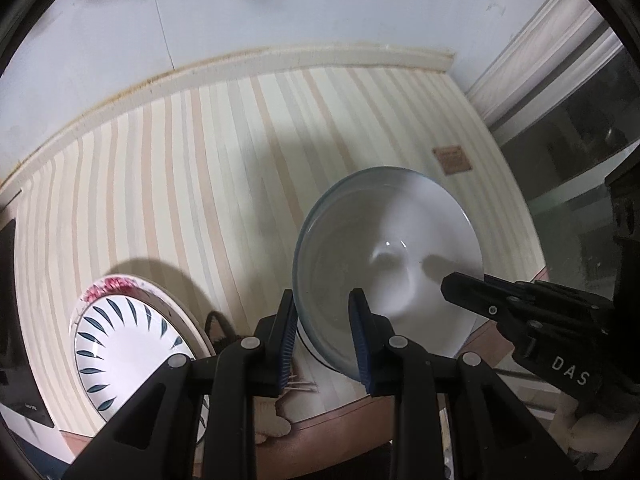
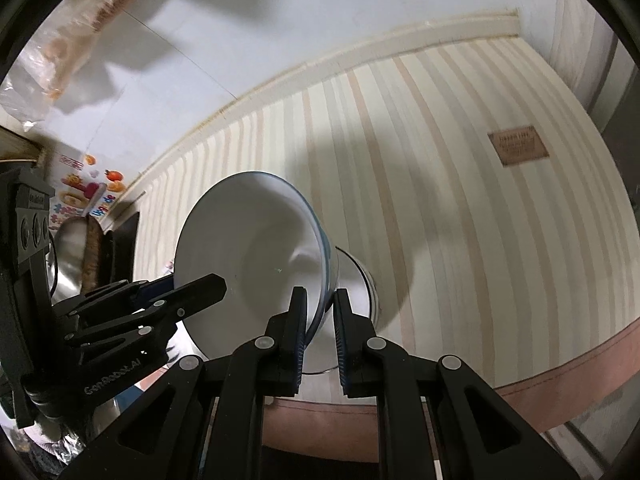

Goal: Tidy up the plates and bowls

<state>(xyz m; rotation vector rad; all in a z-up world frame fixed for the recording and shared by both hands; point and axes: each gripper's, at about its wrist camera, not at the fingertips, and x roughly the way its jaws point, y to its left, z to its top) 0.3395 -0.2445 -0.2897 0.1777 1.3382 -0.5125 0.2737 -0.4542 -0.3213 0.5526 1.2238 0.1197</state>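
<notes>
Okay, left wrist view: my left gripper (image 1: pixel 324 312) clamps the near rim of the white bowl (image 1: pixel 384 256), held above the striped tablecloth (image 1: pixel 192 184); patterned plate (image 1: pixel 120 344) lower left. Right wrist view: my right gripper (image 2: pixel 320 312) pinches the bowl's opposite rim.

Two steep, close wrist views over one bowl (image 1: pixel 384 256)

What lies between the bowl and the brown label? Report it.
Only bare striped tablecloth separates the bowl from the brown label, shown in the right wrist view.
</notes>
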